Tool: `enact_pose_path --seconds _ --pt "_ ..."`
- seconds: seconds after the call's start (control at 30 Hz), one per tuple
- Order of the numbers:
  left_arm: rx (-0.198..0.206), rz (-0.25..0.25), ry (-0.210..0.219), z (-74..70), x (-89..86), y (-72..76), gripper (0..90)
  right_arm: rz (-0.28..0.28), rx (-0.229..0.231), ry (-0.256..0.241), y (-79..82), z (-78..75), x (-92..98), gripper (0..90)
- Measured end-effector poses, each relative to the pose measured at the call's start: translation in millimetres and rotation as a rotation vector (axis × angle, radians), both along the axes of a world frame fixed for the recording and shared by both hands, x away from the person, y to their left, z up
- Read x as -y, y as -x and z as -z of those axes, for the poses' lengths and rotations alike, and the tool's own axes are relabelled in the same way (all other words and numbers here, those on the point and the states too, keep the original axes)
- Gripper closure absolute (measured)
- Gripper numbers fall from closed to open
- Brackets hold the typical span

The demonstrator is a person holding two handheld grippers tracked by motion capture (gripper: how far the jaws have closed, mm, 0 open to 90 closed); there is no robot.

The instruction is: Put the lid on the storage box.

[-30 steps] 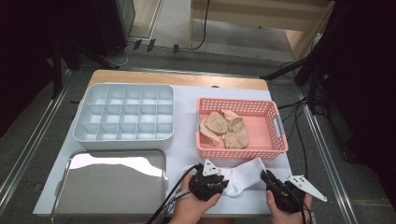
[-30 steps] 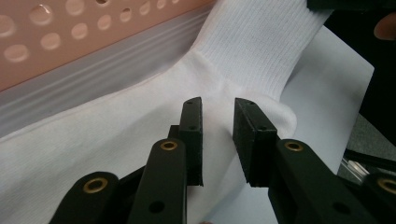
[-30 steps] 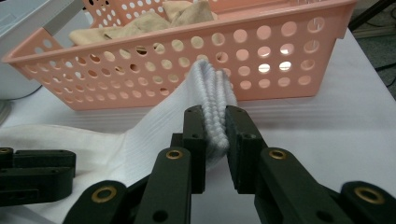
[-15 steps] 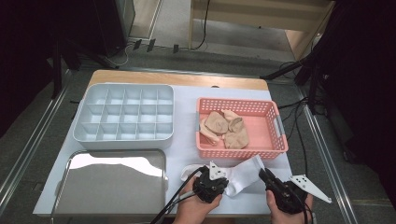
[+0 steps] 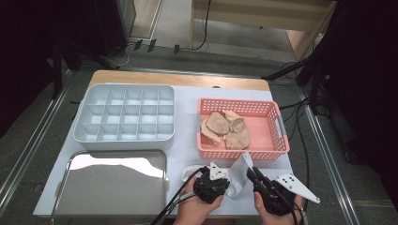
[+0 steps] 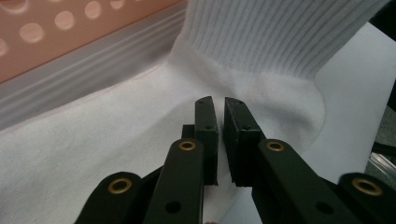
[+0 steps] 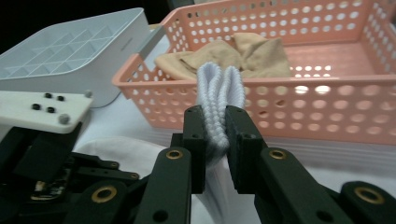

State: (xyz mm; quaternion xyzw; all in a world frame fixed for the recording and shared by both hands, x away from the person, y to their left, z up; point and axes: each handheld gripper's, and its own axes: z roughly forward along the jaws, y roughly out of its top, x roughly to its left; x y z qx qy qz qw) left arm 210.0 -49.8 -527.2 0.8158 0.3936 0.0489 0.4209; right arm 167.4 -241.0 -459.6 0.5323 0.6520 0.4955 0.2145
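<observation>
White sock: a white knitted cotton sock (image 5: 237,176) lies on the white table cover (image 5: 187,112) near its front edge, just in front of the pink perforated plastic basket (image 5: 281,133). Its ribbed cuff (image 6: 261,32) rises at the right, held up off the cover; the smooth foot part spreads flat toward the left.

Right gripper: the black two-jaw right gripper (image 7: 215,123) has its jaws pressed together on the folded ribbed cuff, which stands up between the pads (image 7: 194,135) and pokes out above them. In the high view the right gripper (image 5: 256,176) sits at the sock's right end, held in the person's right hand (image 5: 277,211).

Left gripper: the black two-jaw left gripper (image 6: 219,116) rests on the smooth white fabric with its jaws almost closed, a thin slit between them. Whether cloth is pinched in that slit cannot be told. In the high view it is at the sock's left part, in the left hand (image 5: 195,211).

Basket contents: crumpled beige socks (image 5: 225,126) lie in the left half of the pink basket.

Other containers: a pale blue-grey plastic tray with many square compartments (image 5: 124,117) stands left of the basket; a shiny flat metal tray (image 5: 112,187) lies in front of it, left of the left gripper.
</observation>
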Motion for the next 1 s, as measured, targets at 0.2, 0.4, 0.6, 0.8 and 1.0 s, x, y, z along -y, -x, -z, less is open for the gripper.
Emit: enact_pose_path --seconds 0.2,0.4,0.6,0.8,1.0 --pt "0.023 0.001 0.034 -14.5 -12.8 9.0 80.0 -0.031 0.008 0.018 0.0 1.6 -19.7 79.1" --pt "0.043 -0.02 0.065 -26.2 -43.1 14.8 77.8 -0.053 0.004 0.03 0.2 5.0 -35.2 79.1" --pt "0.064 -0.075 0.089 -30.4 -77.9 17.2 76.9 -0.072 0.004 0.037 0.0 8.2 -48.1 78.9" --pt "0.053 -0.123 0.105 -28.9 -108.3 14.1 78.2 -0.091 -0.01 0.052 -0.1 14.4 -60.6 78.9" --pt "0.038 -0.143 0.093 -23.1 -121.7 10.3 78.2 -0.106 -0.02 0.055 0.1 19.3 -71.8 78.8"
